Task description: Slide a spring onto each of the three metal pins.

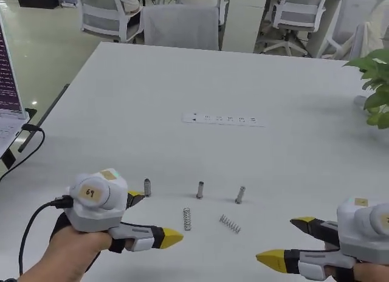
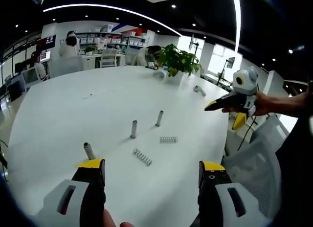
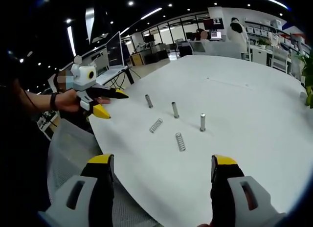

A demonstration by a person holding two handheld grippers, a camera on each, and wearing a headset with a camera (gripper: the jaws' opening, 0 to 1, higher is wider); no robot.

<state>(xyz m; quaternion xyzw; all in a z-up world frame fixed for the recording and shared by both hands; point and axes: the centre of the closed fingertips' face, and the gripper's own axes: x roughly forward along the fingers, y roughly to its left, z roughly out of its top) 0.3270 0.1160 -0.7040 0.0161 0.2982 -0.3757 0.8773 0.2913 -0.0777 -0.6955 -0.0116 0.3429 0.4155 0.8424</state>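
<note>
**So, both tongs released, two springs loose on the bench**

Okay, going by the head view: the left tongs (image 1: 155, 217) are down at the near-left of the white bench (image 1: 182, 81), held in a hand. The jaws are spread wide and gripping nothing. The right tongs (image 1: 285, 239) are at the near-right, same deal, yellow tips well apart and nothing between them.

Between the two and a bit further out, three metal pins stand on end in a row: left pin (image 1: 147, 187), middle pin (image 1: 200, 189) and right pin (image 1: 240, 195). In the left gripper view the left pin looks ribbed, like coils are wrapped round it, but it's honestly too small to say for sure.

Two springs lie flat on the bench just on the near side of that row. The left spring (image 1: 187, 219) is near the middle pin, a little to its left, with its long axis pointing away from the person. The right spring (image 1: 230, 223) lies on a slant just in front of the right pin. Neither spring touches a pin, and the two lie apart from each other.

Further back there's a white power strip (image 1: 222, 119) lying flat. A potted plant (image 1: 377, 81) is at the right edge, and a laptop (image 1: 9, 93) is at the left edge with a black cable (image 1: 30, 149) beside it. Office chairs (image 1: 109, 14) stand past the far end.
</note>
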